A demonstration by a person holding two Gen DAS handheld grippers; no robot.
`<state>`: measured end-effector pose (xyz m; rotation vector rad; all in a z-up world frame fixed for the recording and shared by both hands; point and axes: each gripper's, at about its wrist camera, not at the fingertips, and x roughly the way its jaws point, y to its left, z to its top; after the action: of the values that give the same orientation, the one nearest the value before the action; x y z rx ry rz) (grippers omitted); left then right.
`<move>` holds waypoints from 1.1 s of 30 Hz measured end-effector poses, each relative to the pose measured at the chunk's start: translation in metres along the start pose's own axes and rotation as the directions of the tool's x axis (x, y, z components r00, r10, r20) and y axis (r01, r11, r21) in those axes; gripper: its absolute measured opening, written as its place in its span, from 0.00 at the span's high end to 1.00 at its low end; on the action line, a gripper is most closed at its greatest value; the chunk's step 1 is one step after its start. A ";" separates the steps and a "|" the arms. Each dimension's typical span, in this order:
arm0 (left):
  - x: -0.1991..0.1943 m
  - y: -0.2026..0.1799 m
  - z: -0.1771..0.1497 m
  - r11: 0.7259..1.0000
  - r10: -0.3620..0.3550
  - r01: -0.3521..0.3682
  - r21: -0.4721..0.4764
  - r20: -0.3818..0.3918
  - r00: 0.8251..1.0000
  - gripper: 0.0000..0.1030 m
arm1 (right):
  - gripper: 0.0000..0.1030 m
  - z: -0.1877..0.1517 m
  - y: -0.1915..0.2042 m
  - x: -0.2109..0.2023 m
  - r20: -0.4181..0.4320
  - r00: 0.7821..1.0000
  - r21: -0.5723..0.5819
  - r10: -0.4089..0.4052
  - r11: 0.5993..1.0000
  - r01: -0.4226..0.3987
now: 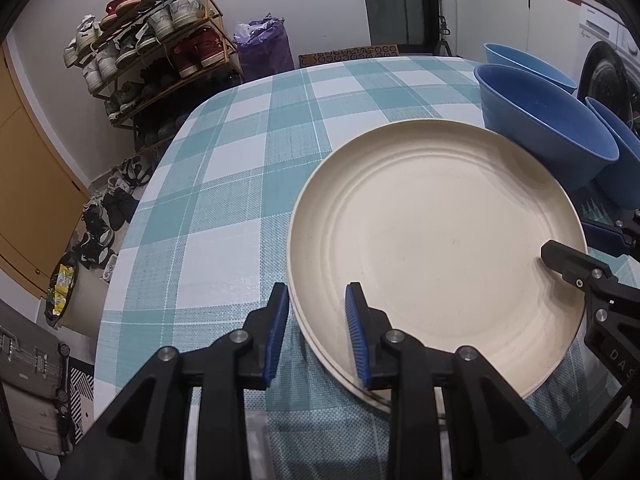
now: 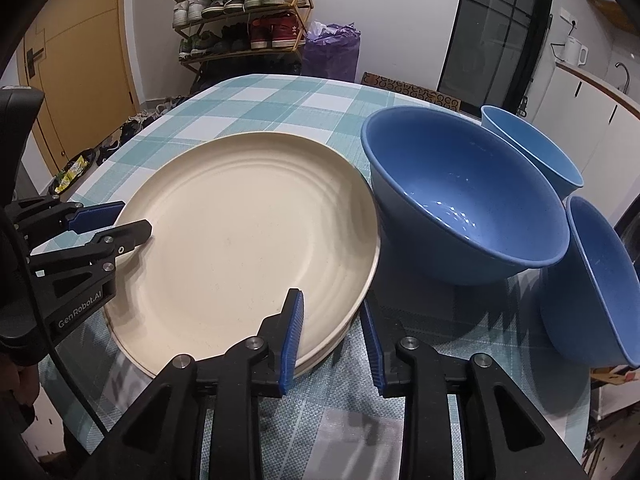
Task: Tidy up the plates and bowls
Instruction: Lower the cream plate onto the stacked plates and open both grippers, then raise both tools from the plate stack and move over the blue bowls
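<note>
Cream plate point(image 1: 436, 248) atop a second plate on checked tablecloth point(image 1: 240, 184), left gripper point(image 1: 318, 332) and right gripper point(image 2: 334, 336) each straddling the rim, jaws slightly apart, not clamping, three blue bowls point(image 2: 464, 196) beside.

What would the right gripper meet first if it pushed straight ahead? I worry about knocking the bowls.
Probably the cream plates: the right gripper straddles their near rim. The nearest blue bowl sits just beyond, slightly right.

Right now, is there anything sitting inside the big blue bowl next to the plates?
No, the big blue bowl is empty in the right wrist view; only its glossy inner surface shows.
</note>
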<state>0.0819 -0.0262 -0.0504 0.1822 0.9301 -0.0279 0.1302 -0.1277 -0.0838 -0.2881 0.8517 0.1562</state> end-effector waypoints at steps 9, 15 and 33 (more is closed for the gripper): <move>0.003 0.004 -0.001 0.998 -0.058 0.057 -0.039 -0.018 0.998 0.68 | 0.61 -0.002 0.001 0.002 -0.016 1.000 0.003 0.011 1.000 -0.011; -0.002 0.007 -0.003 0.994 -0.100 0.100 -0.049 -0.001 0.995 0.60 | 0.40 0.000 0.004 -0.003 0.002 0.999 0.002 0.045 0.999 -0.045; -0.025 0.033 -0.007 0.981 -0.149 0.156 -0.111 0.073 0.986 0.09 | 0.02 0.009 0.011 -0.018 0.044 0.991 0.016 0.124 0.992 -0.124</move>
<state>0.0642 0.0057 -0.0298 0.0010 0.8772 -0.1202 0.1220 -0.1150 -0.0665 -0.2136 0.8282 0.2693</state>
